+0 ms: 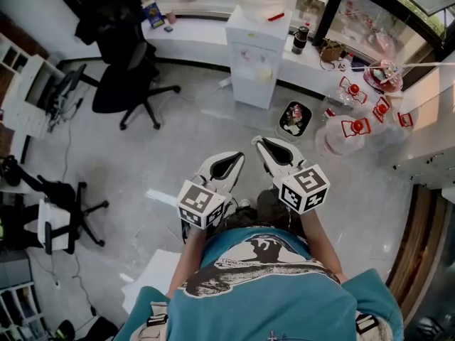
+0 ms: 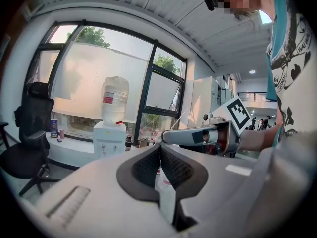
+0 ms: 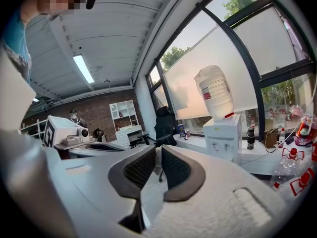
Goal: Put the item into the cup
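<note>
The cup and the item are not showing clearly enough in any view to be picked out, so I cannot tell where either is lying. The person in a teal printed T-shirt is standing on a pale grey floor and holding both tools out in front of the waist, side by side and near each other. The left gripper is showing its dark ribbed pads meeting at the tips, with nothing between them. The right gripper is keeping its pads drawn almost together, only a thin slit showing at the tips, and it is gripping nothing. Both are pointing toward a white boxy water dispenser, which is carrying a clear plastic jug on top. A black wheeled office chair is standing well apart to the left.
</note>
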The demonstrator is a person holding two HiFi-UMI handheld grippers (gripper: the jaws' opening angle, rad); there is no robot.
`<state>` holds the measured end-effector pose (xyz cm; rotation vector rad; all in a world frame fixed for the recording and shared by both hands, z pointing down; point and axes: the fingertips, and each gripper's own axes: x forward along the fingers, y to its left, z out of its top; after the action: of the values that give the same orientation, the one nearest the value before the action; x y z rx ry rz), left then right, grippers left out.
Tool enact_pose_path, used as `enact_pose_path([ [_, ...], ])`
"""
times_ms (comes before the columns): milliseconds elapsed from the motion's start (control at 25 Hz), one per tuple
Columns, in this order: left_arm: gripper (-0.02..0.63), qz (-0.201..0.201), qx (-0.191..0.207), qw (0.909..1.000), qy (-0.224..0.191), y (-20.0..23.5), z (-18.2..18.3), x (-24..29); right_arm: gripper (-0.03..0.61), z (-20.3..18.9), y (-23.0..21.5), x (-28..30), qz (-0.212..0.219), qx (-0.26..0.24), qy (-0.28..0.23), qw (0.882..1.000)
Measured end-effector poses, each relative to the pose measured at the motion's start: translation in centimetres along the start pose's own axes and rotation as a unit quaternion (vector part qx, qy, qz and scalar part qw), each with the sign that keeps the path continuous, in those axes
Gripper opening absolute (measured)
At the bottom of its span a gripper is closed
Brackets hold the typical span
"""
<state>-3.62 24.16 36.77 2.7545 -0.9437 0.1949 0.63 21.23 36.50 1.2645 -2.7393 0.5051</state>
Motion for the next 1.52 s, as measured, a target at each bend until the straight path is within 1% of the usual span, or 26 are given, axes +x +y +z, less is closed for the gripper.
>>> enact_pose_path([
  [360, 0.015, 0.007, -0.019, 0.9998, 0.000, 2.3, 0.0, 0.7, 0.038, 0.4, -0.8, 2.4, 0.010, 0.003, 0.012, 1.000],
  [640, 0.015, 0.016, -0.030, 0.9994, 0.008, 5.4, -0.1, 2.8, 0.038, 0.7, -3.1, 5.8, 0.024, 0.015, 0.019, 0.999],
  [800, 0.015, 0.022, -0.034, 0.9991, 0.013, 8.2, 0.4, 4.8, 0.038, 1.4, -5.4, 8.5, 0.030, 0.018, 0.025, 0.999],
  [1000, 0.014, 0.021, -0.035, 0.9990, 0.016, 11.2, 2.1, 8.3, 0.038, 3.0, -9.1, 11.4, 0.032, 0.024, 0.033, 0.999],
  [1240, 0.014, 0.010, -0.035, 0.9988, 0.033, 13.6, 3.1, 12.5, 0.038, 4.4, -13.5, 13.9, 0.025, 0.039, 0.034, 0.998],
  [1520, 0.014, 0.001, -0.034, 0.9982, 0.049, 15.9, 3.8, 16.2, 0.038, 4.8, -17.5, 15.7, 0.018, 0.061, 0.034, 0.997],
])
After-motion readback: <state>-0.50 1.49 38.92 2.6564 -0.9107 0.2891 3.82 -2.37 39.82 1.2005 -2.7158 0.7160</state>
